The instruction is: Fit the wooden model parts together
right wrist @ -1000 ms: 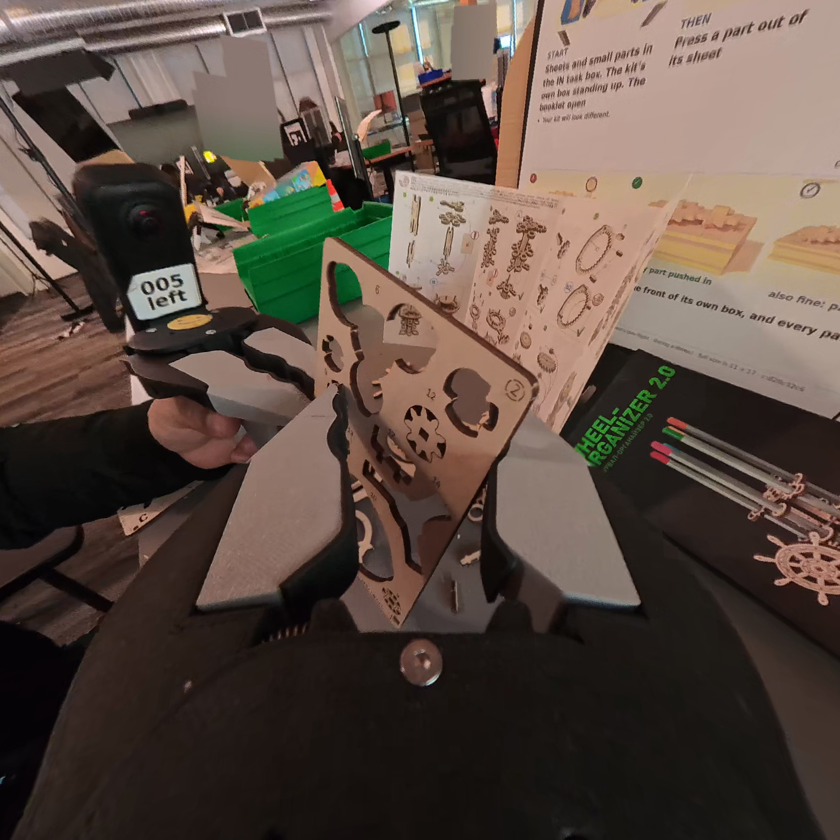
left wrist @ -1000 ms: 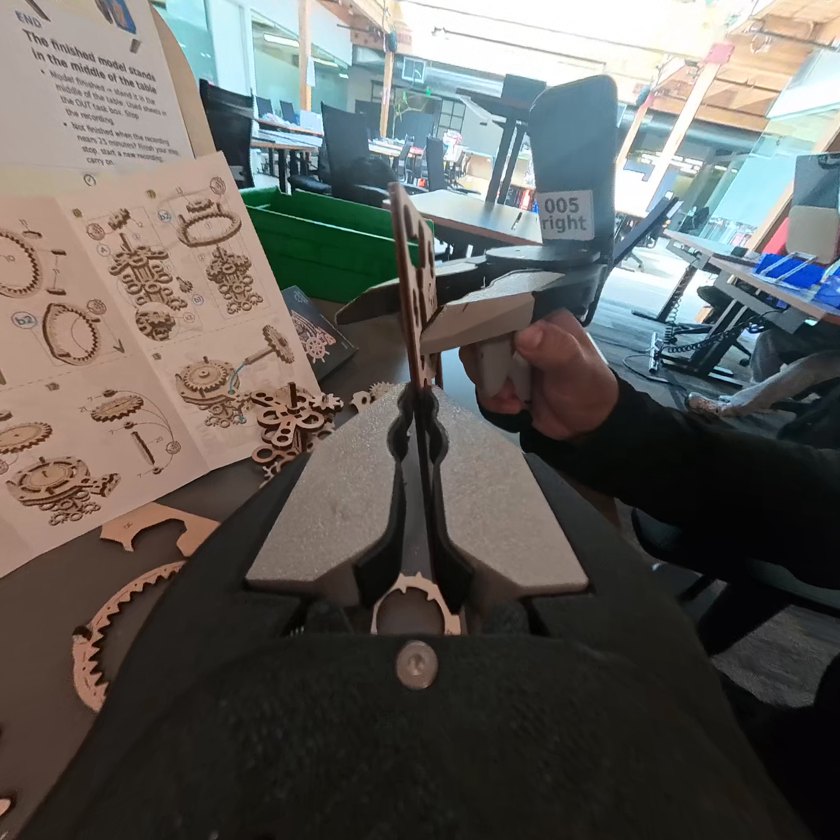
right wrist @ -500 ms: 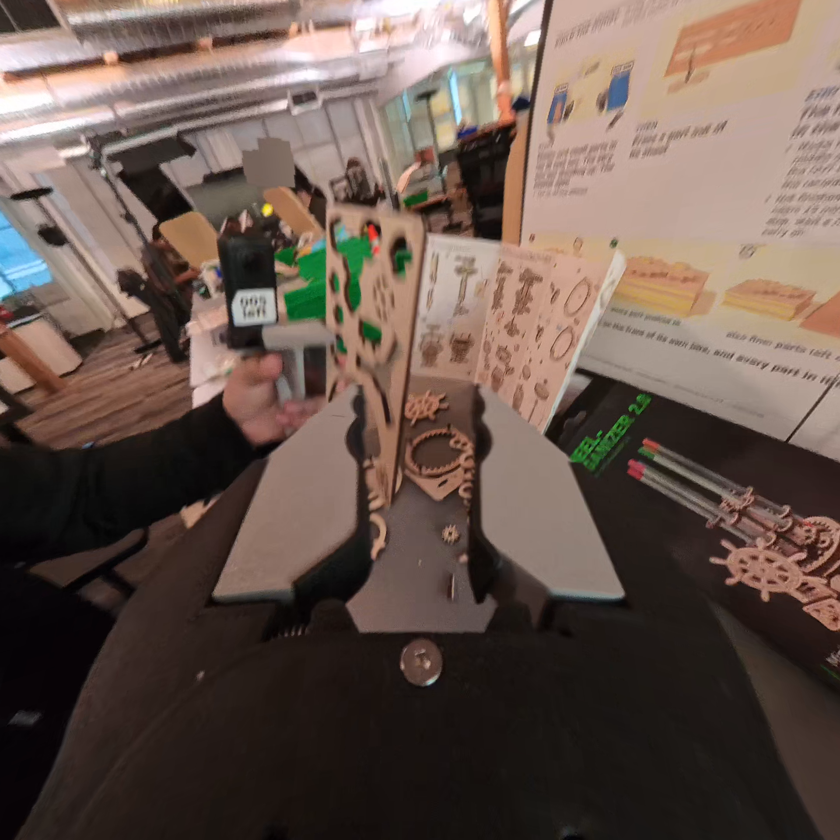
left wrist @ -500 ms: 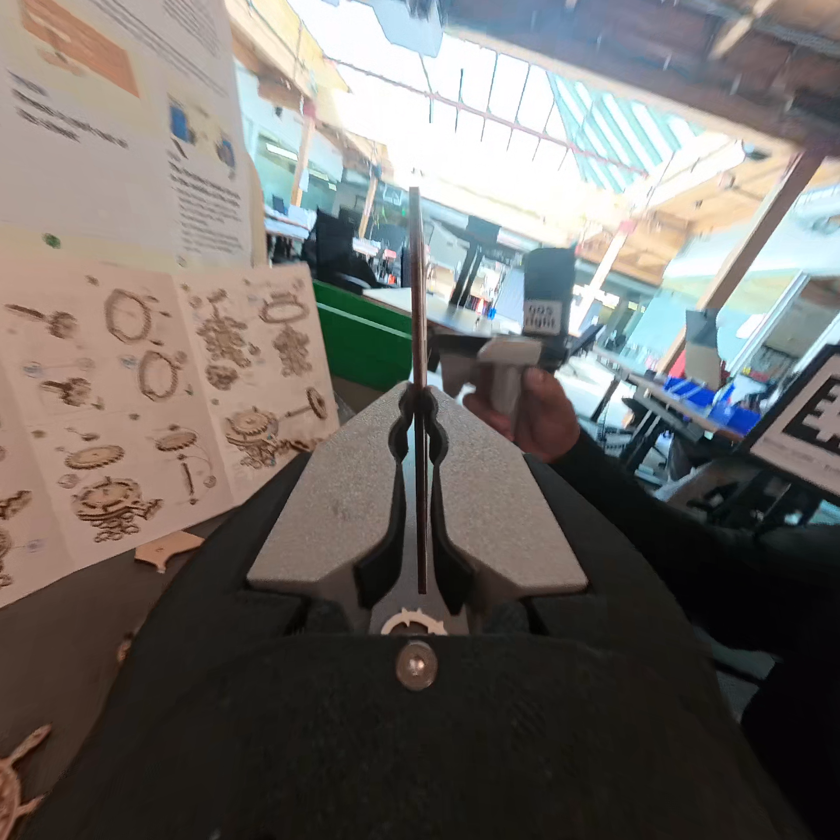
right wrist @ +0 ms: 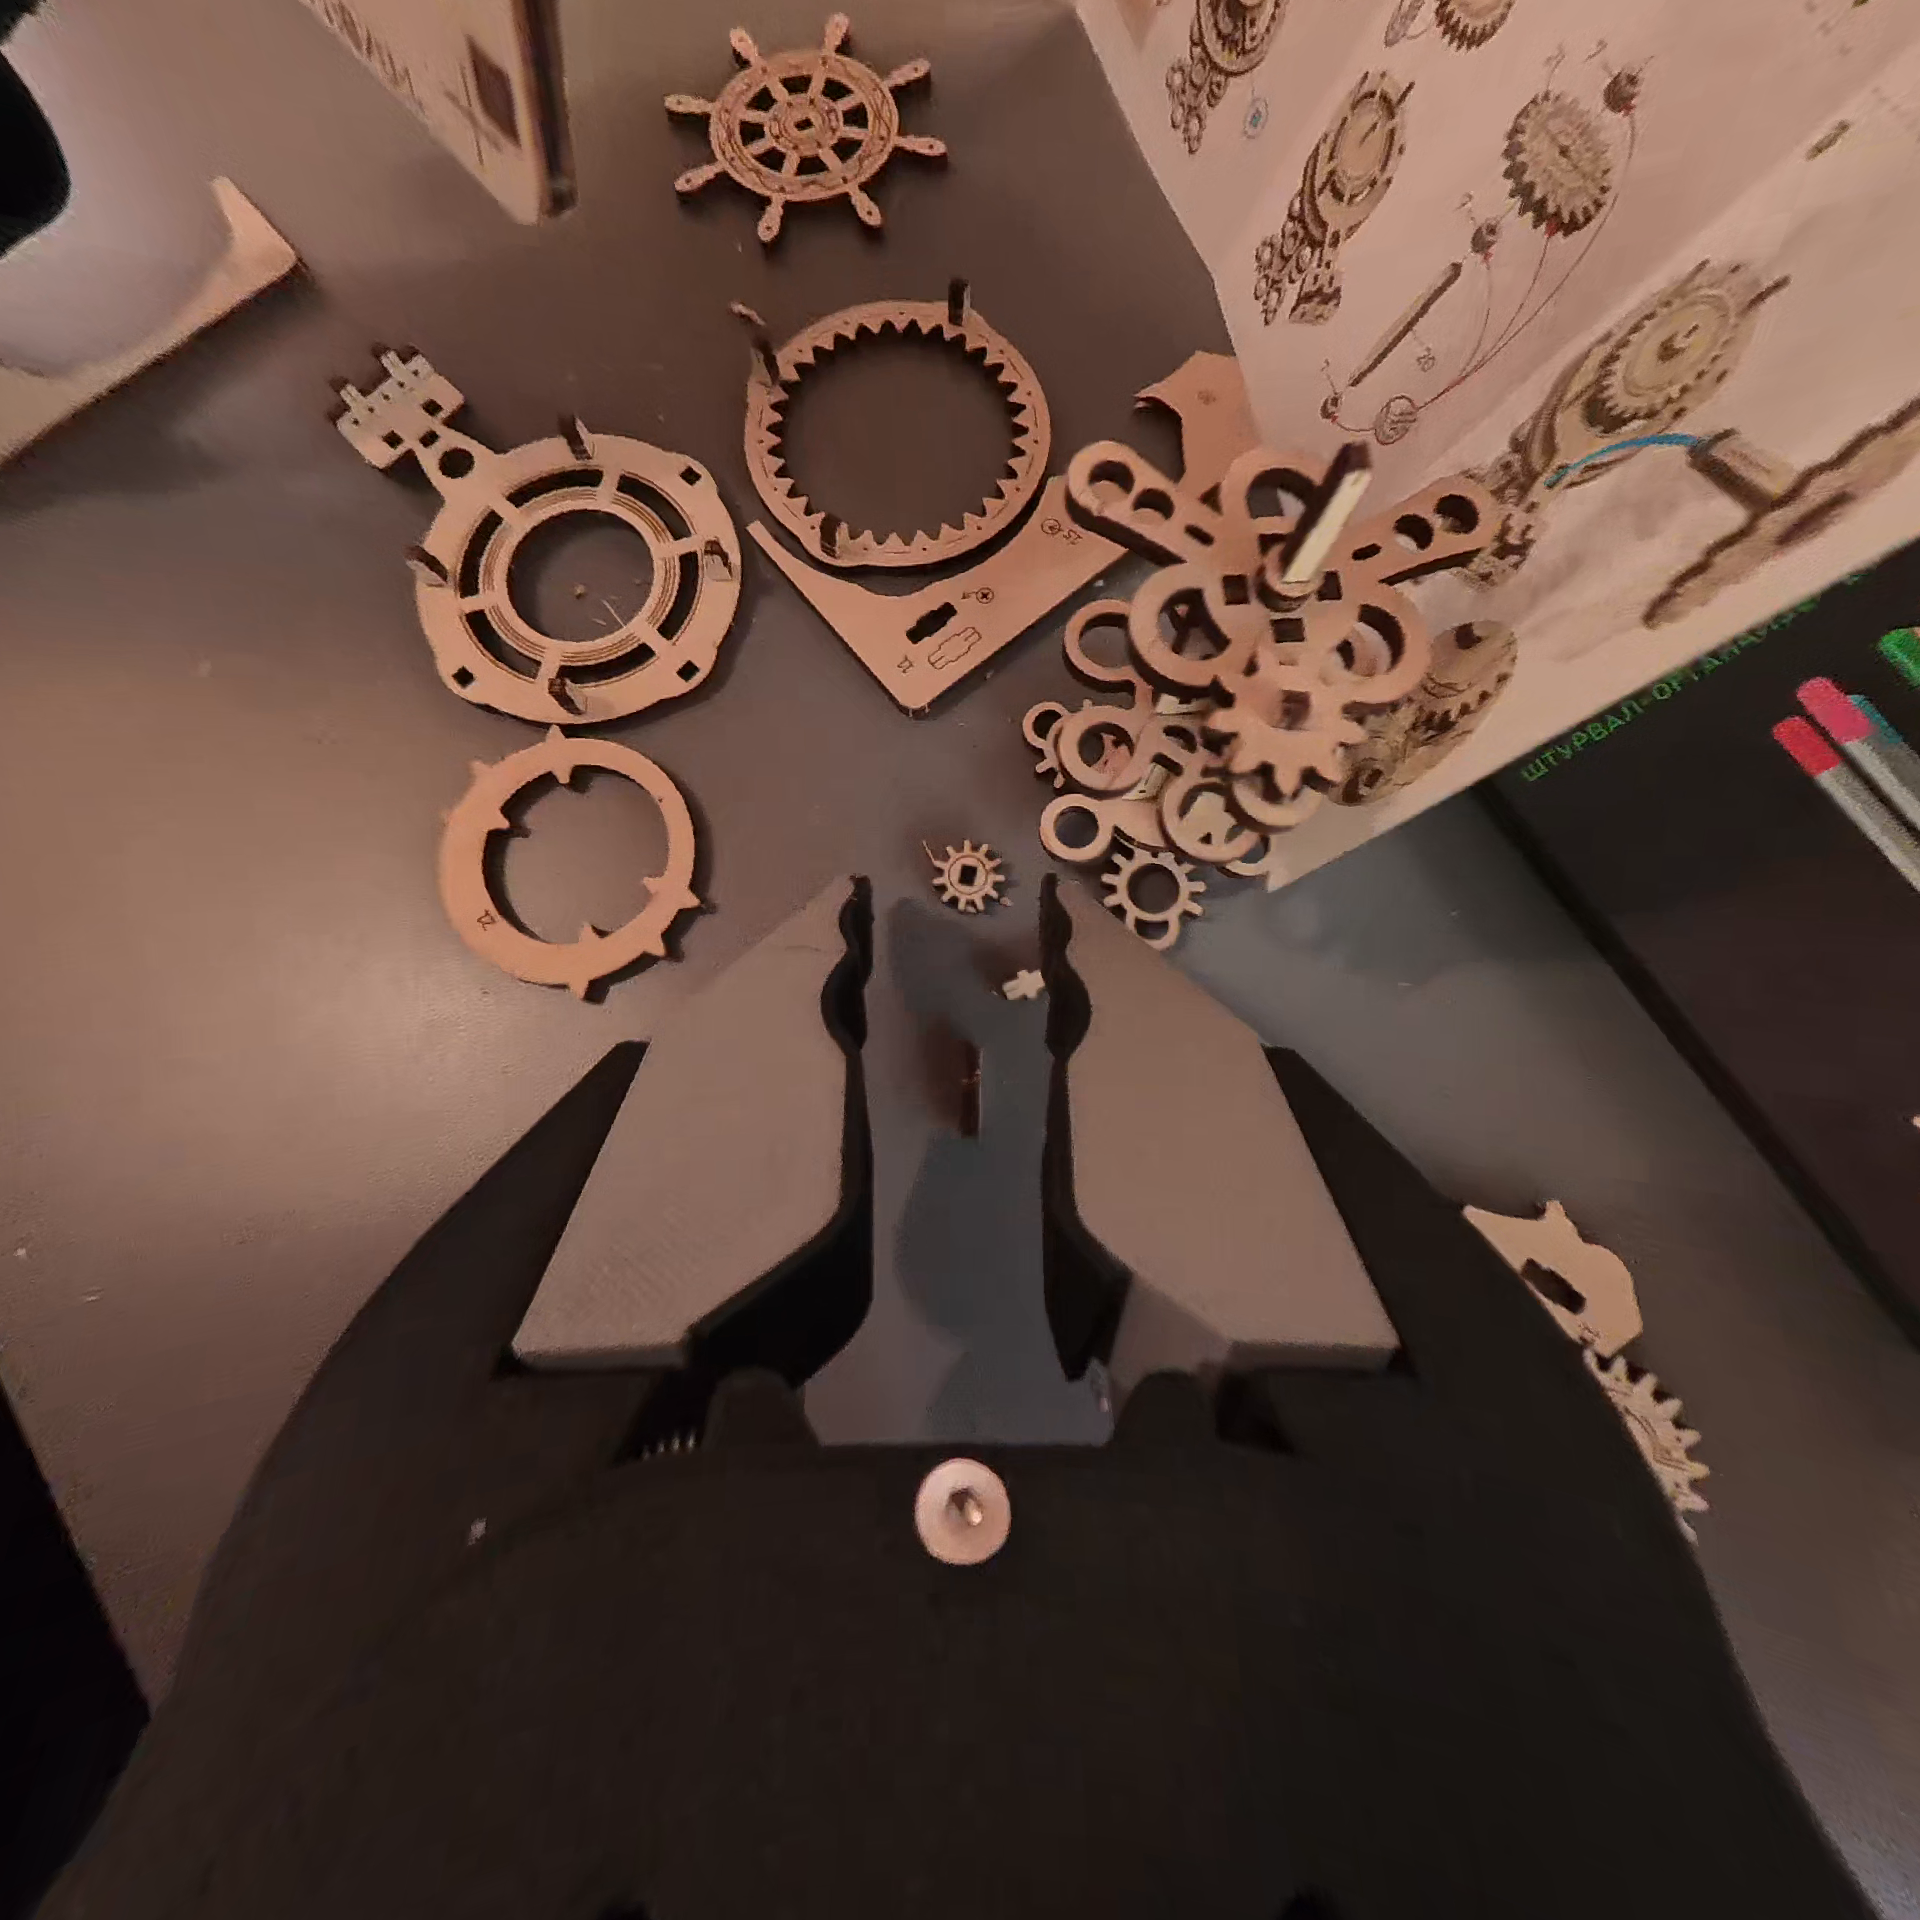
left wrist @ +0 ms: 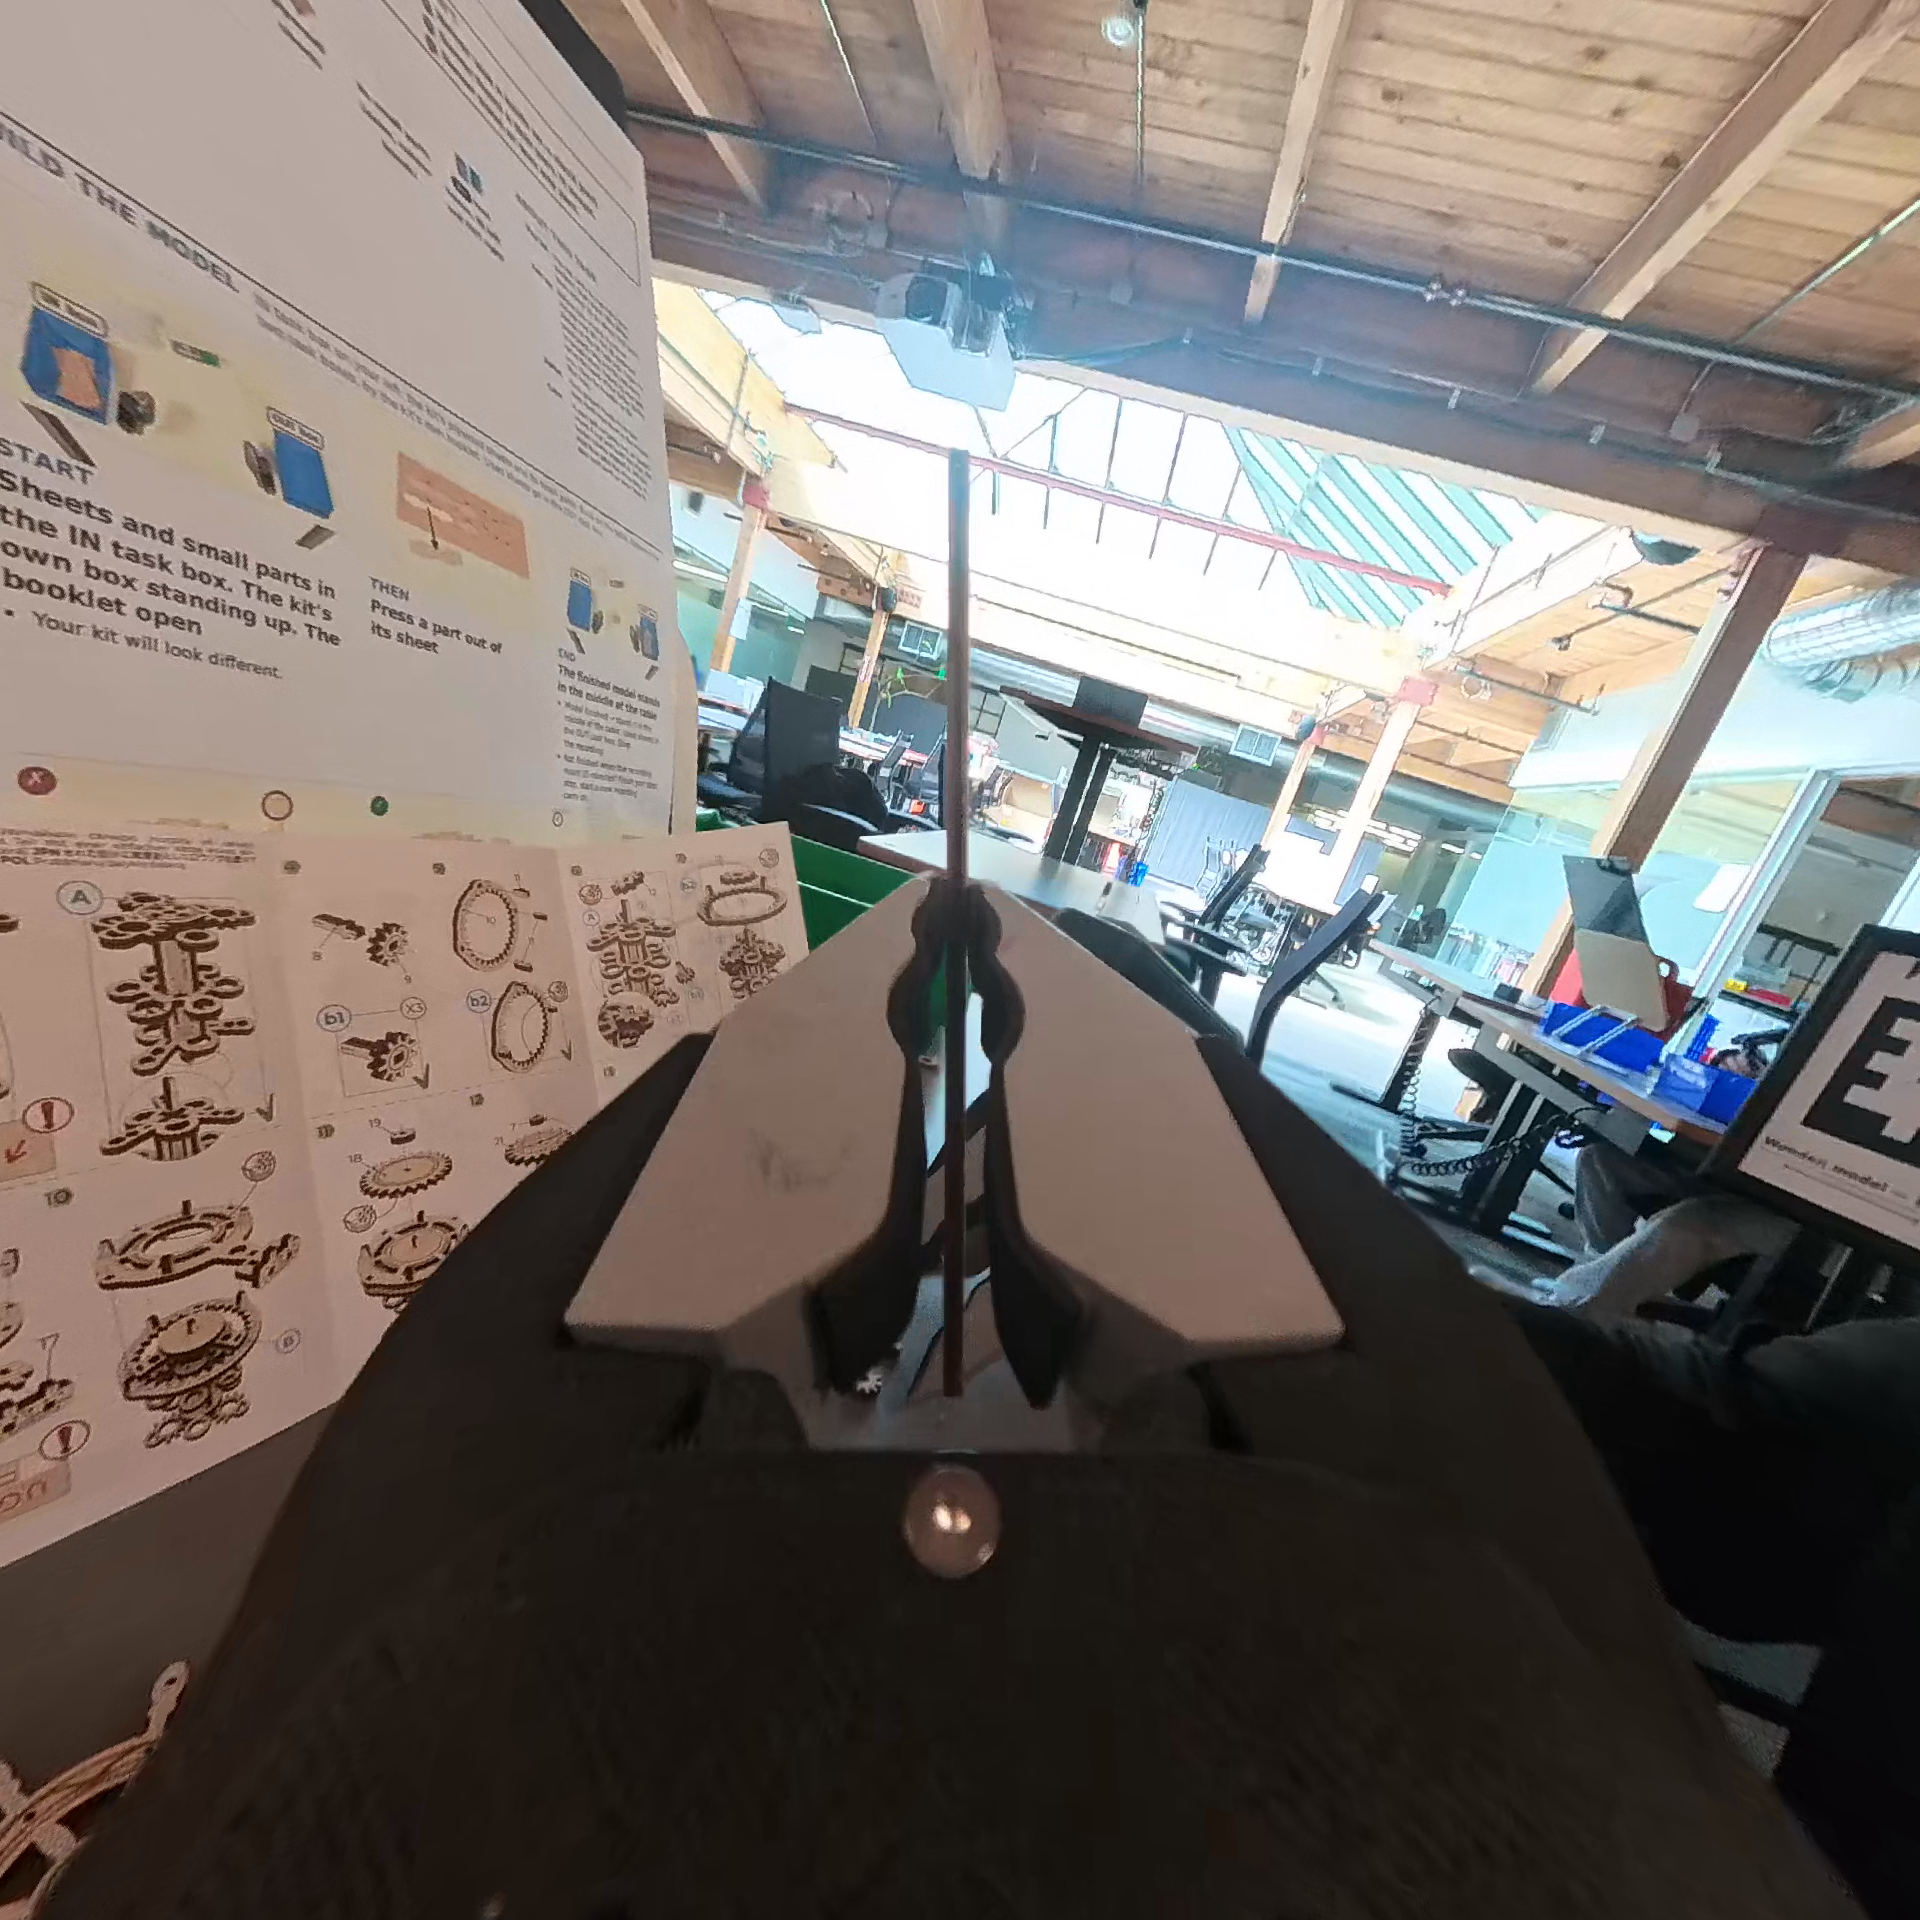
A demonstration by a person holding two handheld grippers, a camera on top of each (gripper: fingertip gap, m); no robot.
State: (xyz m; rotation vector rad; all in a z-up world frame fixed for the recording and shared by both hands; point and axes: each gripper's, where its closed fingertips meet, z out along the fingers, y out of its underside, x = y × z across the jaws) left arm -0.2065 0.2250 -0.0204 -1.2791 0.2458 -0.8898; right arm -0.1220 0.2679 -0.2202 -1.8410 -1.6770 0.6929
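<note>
My left gripper [left wrist: 956,914] is shut on a thin wooden parts sheet [left wrist: 956,665], seen edge-on and standing upright, raised above the table. My right gripper [right wrist: 951,904] is open and empty, pointing down at the dark table. Just past its tips lies a small gear [right wrist: 968,875]; a tiny peg [right wrist: 1023,983] and a short dark stick [right wrist: 961,1086] lie between its fingers. Farther off lie a notched ring [right wrist: 569,860], a round slotted plate [right wrist: 577,577], a toothed inner-gear ring [right wrist: 902,438], a ship's wheel [right wrist: 802,127] and a partly built stack of looped discs [right wrist: 1257,655].
An open instruction booklet [left wrist: 312,1049] stands at the left under a white poster board [left wrist: 312,416]; it also shows in the right wrist view [right wrist: 1558,260]. The kit's black box [right wrist: 1766,935] lies at the right. A green bin [left wrist: 831,883] stands behind the booklet. My right fingertips sit around 20 cm from my left ones.
My left gripper has tilted upward with the sheet. My right gripper has let the sheet go, moved away and turned down over the loose parts on the table.
</note>
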